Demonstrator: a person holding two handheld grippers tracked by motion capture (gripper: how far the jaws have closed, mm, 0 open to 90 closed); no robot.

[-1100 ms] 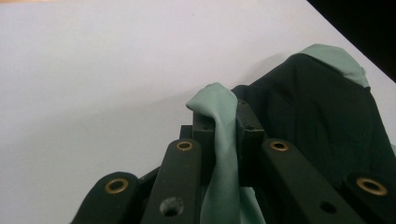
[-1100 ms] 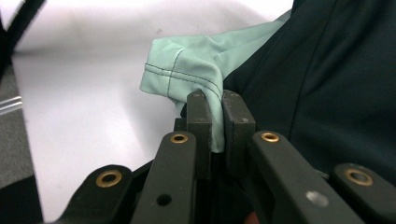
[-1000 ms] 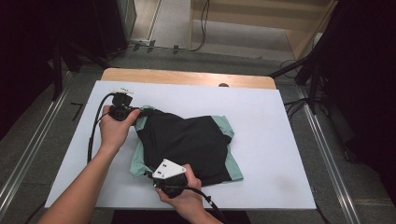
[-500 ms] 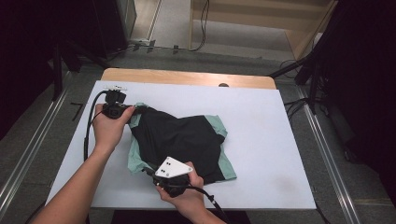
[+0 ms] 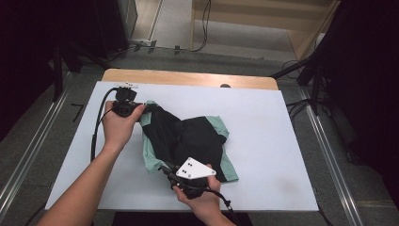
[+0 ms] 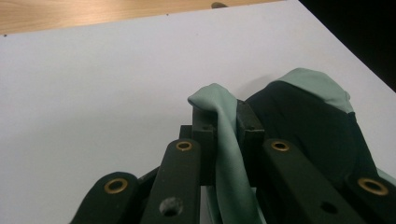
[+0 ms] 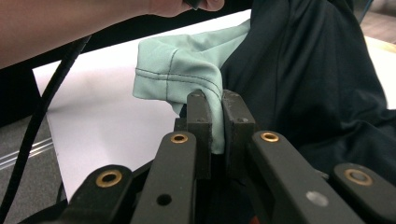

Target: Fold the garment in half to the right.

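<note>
A black garment with mint-green trim point(image 5: 188, 139) lies bunched in the middle of the white table top point(image 5: 282, 141). My left gripper point(image 5: 141, 107) is shut on the garment's far left green edge point(image 6: 224, 121), which is pinched between its black jaws. My right gripper point(image 5: 165, 170), with a grey three-cornered plate on top, is shut on the near green hem point(image 7: 187, 74); the stitched fold sticks up between its jaws. The cloth between the two grips is raised and creased. In the right gripper view the other forearm crosses the top.
A wooden strip point(image 5: 188, 77) runs along the table's far edge. Metal rails point(image 5: 28, 150) flank both sides of the table, and cables lie on the floor behind. Bare white surface point(image 5: 273, 155) lies right of the garment.
Both hands have shifted left with the garment in their grips, and the left hand has risen a little. The cloth has been dragged leftward and is more bunched.
</note>
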